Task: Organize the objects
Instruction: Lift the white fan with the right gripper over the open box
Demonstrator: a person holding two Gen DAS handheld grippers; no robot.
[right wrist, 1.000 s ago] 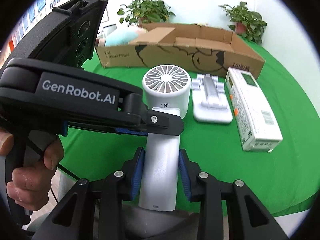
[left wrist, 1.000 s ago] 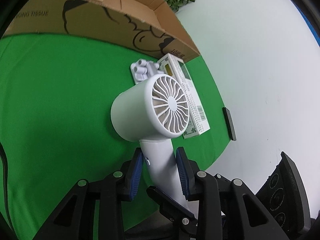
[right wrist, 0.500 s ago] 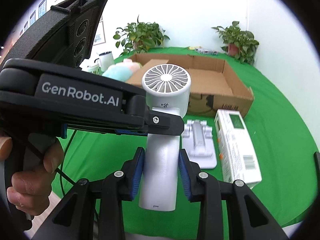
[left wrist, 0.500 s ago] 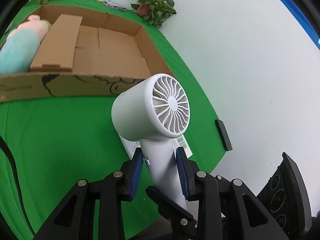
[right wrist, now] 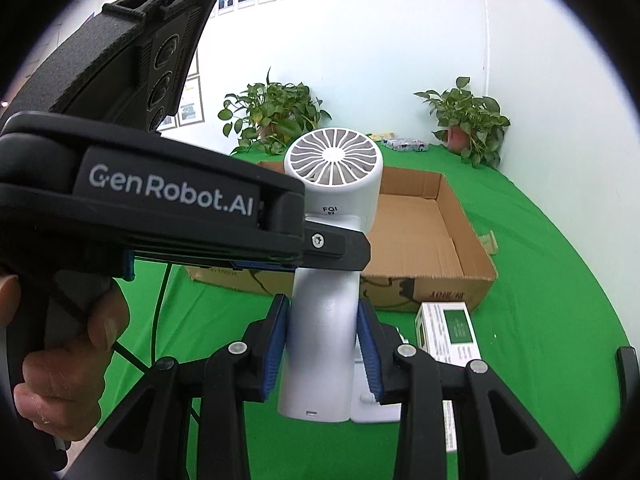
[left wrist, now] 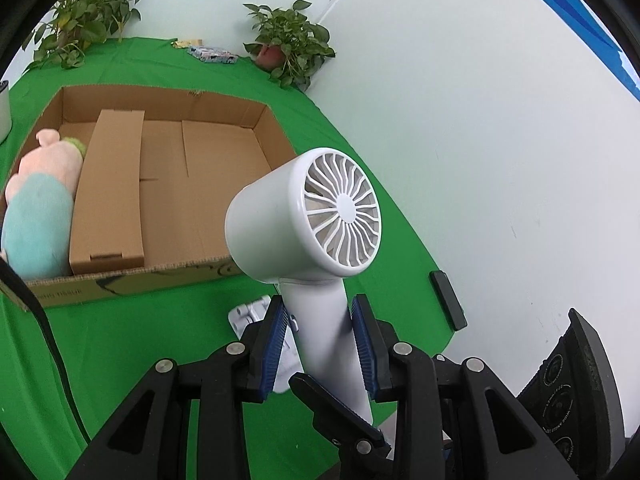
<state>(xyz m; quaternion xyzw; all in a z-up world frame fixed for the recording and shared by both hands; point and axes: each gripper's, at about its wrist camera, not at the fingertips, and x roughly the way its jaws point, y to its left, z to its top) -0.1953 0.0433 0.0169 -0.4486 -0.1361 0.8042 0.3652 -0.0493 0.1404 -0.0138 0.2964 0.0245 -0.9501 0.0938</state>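
A white handheld fan (left wrist: 304,216) hangs above the green cloth, its round grille facing up and to the right. My left gripper (left wrist: 320,344) is shut on the fan's handle, blue pads pressed on both sides. In the right wrist view my right gripper (right wrist: 323,344) is shut on the same fan (right wrist: 334,184) lower on the handle, and the left gripper (right wrist: 332,246) crosses the handle just above it, held by a hand (right wrist: 60,380). An open cardboard box (left wrist: 160,184) lies beyond the fan, with a teal and pink plush toy (left wrist: 36,208) at its left end.
A white stand (right wrist: 376,404) and a white packet with a green label (right wrist: 448,332) lie on the cloth before the cardboard box (right wrist: 420,240). A black slab (left wrist: 448,300) sits at the cloth's right edge. Potted plants (right wrist: 276,116) stand at the back by the white wall.
Both grippers have risen with the fan held between them. The box interior and plush toy have come into view, and the stand and packet have sunk low in the pictures.
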